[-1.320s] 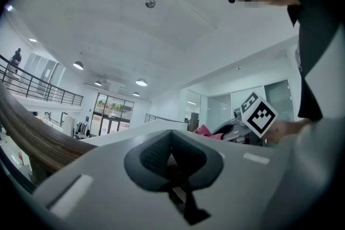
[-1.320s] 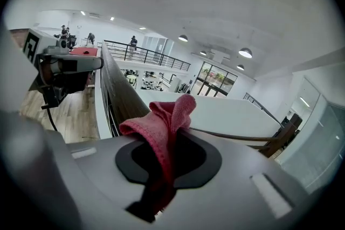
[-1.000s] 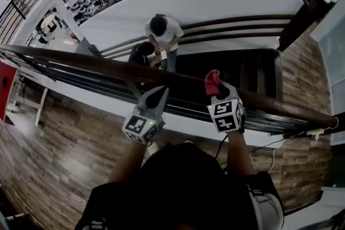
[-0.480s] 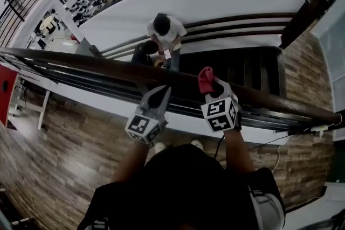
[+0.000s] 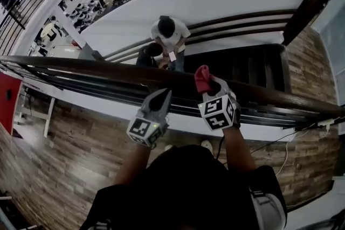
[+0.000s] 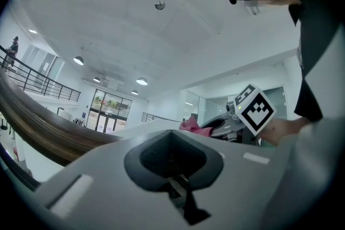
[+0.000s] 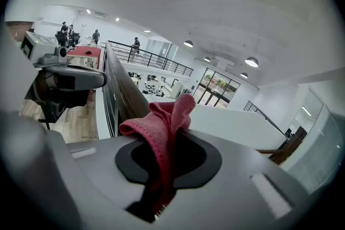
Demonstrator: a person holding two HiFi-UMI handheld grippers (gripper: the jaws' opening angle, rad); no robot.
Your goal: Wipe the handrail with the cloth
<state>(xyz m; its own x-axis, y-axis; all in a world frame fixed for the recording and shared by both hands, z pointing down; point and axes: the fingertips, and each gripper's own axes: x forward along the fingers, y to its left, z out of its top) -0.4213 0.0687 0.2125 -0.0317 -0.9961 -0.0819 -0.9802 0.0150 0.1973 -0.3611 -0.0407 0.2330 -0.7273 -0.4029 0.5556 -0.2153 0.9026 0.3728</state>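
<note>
A dark wooden handrail (image 5: 97, 68) runs across the head view from the left edge to the lower right. My right gripper (image 5: 208, 83) is shut on a red cloth (image 5: 202, 77), which rests on top of the rail. In the right gripper view the cloth (image 7: 161, 118) bunches up out of my right gripper (image 7: 171, 134), and the handrail (image 7: 123, 91) stretches away behind it. My left gripper (image 5: 163, 95) hangs just in front of the rail, left of the cloth, jaws shut with nothing in them. The left gripper view shows the handrail (image 6: 51, 134) and the cloth (image 6: 191, 126) beyond my left gripper (image 6: 172, 137).
Beyond the rail is a drop to a stairwell, where two people (image 5: 168, 37) stand on dark stairs (image 5: 242, 64). Thin metal rails (image 5: 280, 116) run under the handrail. A wood-plank floor (image 5: 64, 143) lies on my side, with a white cable (image 5: 294, 137) at right.
My right gripper has carried the red cloth a little to the left along the handrail. The left gripper has stayed beside the rail, still shut.
</note>
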